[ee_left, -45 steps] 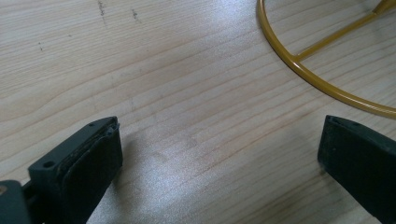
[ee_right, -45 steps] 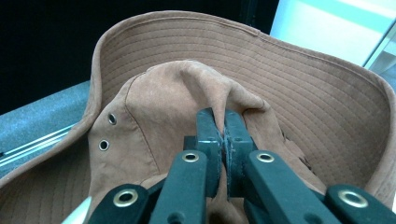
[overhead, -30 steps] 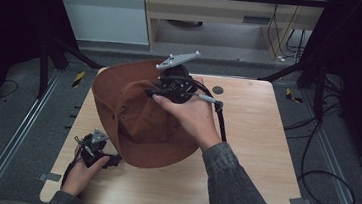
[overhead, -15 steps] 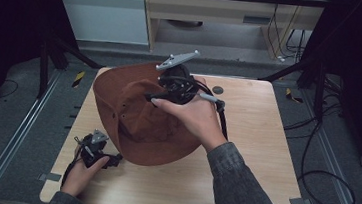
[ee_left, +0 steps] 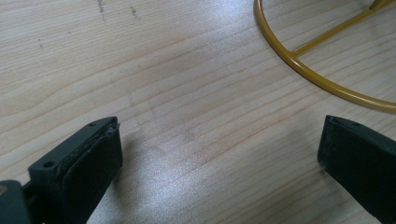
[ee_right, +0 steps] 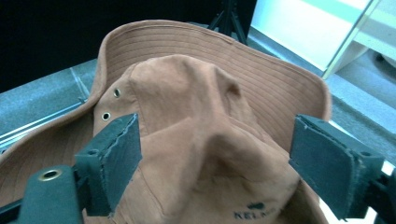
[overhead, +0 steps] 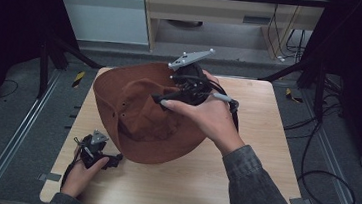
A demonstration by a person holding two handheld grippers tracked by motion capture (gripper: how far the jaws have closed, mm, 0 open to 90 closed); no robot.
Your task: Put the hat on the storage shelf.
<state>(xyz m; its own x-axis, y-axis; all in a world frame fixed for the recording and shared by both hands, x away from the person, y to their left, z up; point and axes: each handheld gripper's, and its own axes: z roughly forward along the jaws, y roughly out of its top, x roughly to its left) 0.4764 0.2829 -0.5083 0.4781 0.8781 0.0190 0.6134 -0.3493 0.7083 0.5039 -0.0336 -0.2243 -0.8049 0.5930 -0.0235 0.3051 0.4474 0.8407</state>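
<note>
**High view: hat mid-table, both grippers spread**

My right gripper hovers over the brown hat, jaws wide either side of its crown. My left gripper sits near-left on the table, jaws apart, a yellow wire ring just ahead.

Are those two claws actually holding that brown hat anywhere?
No. The right gripper is open astride the hat crown; the left gripper is open over bare table.
</note>
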